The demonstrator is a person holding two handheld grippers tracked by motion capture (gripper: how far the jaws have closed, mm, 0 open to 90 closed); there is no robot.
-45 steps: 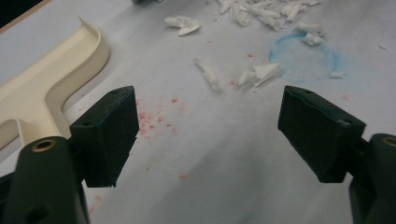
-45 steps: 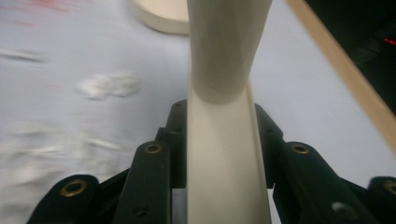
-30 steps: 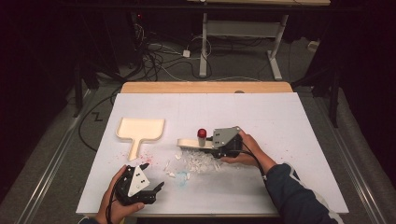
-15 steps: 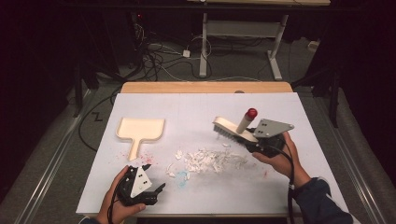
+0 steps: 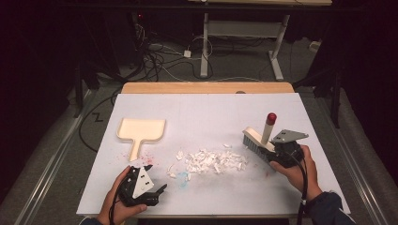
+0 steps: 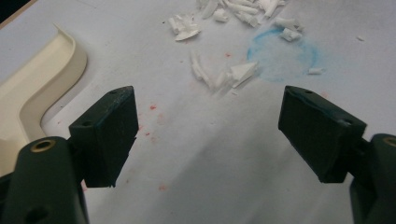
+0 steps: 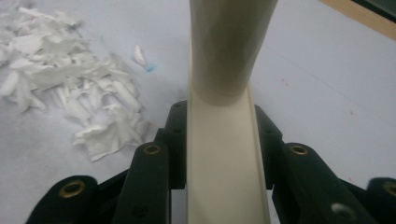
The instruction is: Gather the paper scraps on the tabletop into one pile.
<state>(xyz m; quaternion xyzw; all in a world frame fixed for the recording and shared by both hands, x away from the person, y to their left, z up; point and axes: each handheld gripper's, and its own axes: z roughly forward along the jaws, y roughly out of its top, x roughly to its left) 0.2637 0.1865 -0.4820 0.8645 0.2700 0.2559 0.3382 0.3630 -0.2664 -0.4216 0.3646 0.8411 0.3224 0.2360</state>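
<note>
Right gripper clamped on cream hand brush at right side of white table sheet; jaws closed against brush body from both sides, seen close in right gripper view. Brush handle with red tip stands tilted up from brush head; bristles face down toward sheet, contact with sheet not clear. Brush head just right of shredded white paper pile, which lies mid-table, spread in a band. Same scraps at left in right gripper view.

Left gripper near front-left edge of sheet, held in hand, jaws wide apart, nothing between. Left gripper view: bare sheet between pads, a few paper scraps and faint blue ring stain beyond, small red specks on sheet.

Cream dustpan flat on sheet at left, handle pointing toward front edge, handle end just beyond left gripper, not touching. Dustpan rim at left edge of left gripper view. Pile between dustpan and brush, well apart from the pan.
</note>
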